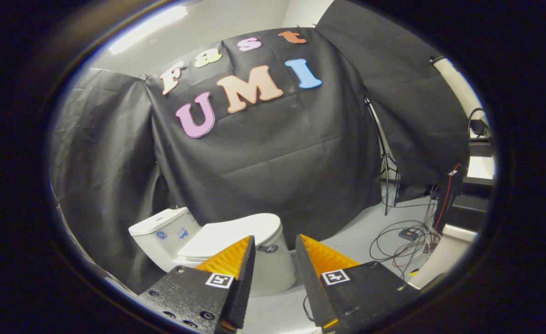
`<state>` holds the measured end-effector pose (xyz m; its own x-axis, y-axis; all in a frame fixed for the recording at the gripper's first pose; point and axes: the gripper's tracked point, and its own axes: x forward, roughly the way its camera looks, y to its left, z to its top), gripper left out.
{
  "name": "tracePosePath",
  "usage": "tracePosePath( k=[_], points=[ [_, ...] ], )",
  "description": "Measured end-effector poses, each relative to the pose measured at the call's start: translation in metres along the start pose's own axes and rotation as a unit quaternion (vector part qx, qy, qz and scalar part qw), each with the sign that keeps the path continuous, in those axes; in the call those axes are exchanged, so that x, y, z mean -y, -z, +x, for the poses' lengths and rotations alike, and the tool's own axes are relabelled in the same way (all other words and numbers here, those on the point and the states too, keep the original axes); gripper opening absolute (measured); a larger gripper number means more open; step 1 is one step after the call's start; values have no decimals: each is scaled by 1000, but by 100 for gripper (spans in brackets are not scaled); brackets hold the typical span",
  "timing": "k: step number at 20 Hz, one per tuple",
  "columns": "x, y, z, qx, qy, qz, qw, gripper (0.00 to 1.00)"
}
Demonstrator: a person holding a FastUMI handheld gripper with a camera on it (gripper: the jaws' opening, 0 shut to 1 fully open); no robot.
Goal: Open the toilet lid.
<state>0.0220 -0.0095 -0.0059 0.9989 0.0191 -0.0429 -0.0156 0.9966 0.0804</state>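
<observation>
Gripper view. Gripper (275, 241) hangs in the air above the floor, fingers spread apart with a clear gap between them and nothing held; neither finger touches anything. Each finger carries a small square marker on its upper face. One fingertip (249, 239) overlaps the front of the toilet in the picture, but whether it is close to it or merely in front cannot be told.

Toilet (273, 264) stands on the floor just ahead of the fingers and a little to their left side, against the black cloth wall (277, 153). It is white, one-piece, with the tank (163, 229) at the back, nearest the cloth. Toilet lid (228, 234) is down, lying flat over the bowl, its rounded front end pointing toward the gap between the fingers. A small dark tag sits on the front of the bowl just under the lid's edge; two small blue marks show on the side of the tank.

Floor (356, 236) is pale grey. Beyond the right finger a tangle of cables (409, 243), black and red, lies on it, with a small dark box among them. A thin stand (386, 176) rises by the edge of the cloth, well apart from the toilet. A strip light (147, 28) glows on the ceiling above the cloth.
</observation>
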Motion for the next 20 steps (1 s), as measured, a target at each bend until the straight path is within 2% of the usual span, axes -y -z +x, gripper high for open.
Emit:
tracePosePath(
  k=[14, 20],
  points=[
    [2, 2, 1, -4, -1, 6, 1000, 55],
    [-4, 7, 20, -36, -15, 32, 999, 54]
  ],
)
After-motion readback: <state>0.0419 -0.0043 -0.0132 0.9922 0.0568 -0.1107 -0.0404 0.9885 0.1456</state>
